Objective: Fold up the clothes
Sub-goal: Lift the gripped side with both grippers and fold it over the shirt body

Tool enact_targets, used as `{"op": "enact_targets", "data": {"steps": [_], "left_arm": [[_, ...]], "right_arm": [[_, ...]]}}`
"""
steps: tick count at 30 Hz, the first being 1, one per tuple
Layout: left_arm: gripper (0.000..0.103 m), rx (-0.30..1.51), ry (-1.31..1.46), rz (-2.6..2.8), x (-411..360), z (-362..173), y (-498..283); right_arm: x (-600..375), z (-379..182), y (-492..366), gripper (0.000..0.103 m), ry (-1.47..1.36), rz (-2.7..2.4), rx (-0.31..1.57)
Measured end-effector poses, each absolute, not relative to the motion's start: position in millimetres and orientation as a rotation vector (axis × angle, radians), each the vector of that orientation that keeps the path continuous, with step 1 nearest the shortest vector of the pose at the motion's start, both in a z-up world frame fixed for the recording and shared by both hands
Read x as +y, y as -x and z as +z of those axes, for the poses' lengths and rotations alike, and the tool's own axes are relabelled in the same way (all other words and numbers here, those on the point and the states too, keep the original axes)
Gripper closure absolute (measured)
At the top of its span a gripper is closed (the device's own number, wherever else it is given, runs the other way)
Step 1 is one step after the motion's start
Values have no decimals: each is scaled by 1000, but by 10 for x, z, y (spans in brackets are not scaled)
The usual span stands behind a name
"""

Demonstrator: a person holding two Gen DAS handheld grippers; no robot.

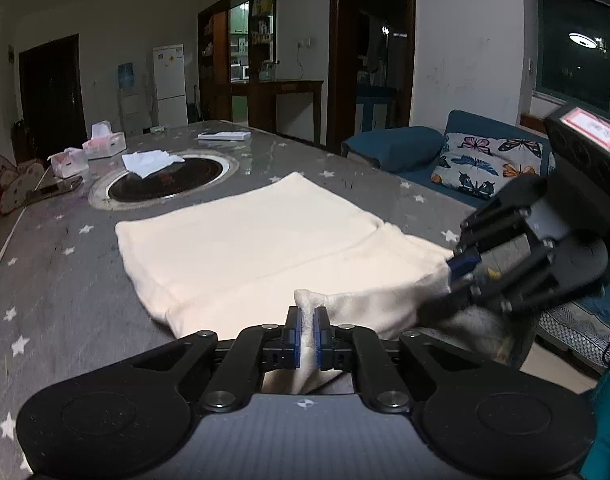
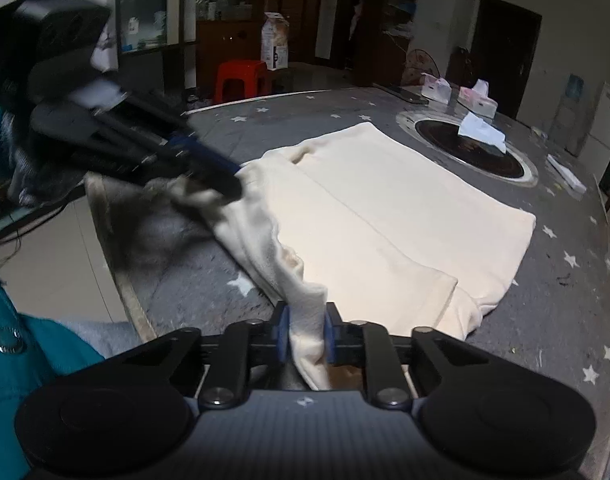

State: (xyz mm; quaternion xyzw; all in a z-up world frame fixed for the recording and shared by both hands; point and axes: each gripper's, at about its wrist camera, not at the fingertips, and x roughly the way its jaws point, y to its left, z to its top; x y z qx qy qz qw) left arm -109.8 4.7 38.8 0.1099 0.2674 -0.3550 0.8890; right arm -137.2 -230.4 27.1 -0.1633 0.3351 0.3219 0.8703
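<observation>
Left wrist view: left gripper (image 1: 307, 326) pinches the cream garment (image 1: 249, 236) at its near edge; right gripper (image 2: 307, 332) likewise clamps it. Garment lies flat on the star-patterned table (image 1: 65, 280).

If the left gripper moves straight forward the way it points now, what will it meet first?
Probably the cream garment itself: the left gripper already pinches its near edge, and the folded cloth lies directly ahead on the table. Beyond it, the round black inset, though depth is unclear.

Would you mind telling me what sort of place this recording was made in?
Most likely a home's open living and dining area: a white fridge by the far wall, a blue sofa with a butterfly cushion, and a dining table with an inset cooktop.
</observation>
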Motion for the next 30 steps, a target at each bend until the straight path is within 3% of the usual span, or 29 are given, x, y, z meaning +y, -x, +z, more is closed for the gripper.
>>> {"op": "enact_targets", "data": {"steps": [4,7,17,20,21,24,30], "left_arm": [[89,561,-247,-735,101,358,1196],[71,552,-292,-713,120,321,1288],[71,511,-460,-692,98,151,1354],[76,516,-469,-710,96,127,1304],[88,521,-469,-717,97,122,1286],[97,532,-429,-736,140,159,1278],[98,519,-382,-766,209,323,1411]], "right_arm": [[-2320,323,1340,90,316,665,693],[-2332,361,1315,91,296,658,687],[-2369,475,1247,92,235,637,666],[-2376,477,1256,92,222,628,657],[-2378,477,1259,92,218,626,654],[-2385,481,1270,93,205,619,645],[-2427,587,1393,95,191,639,617]]}}
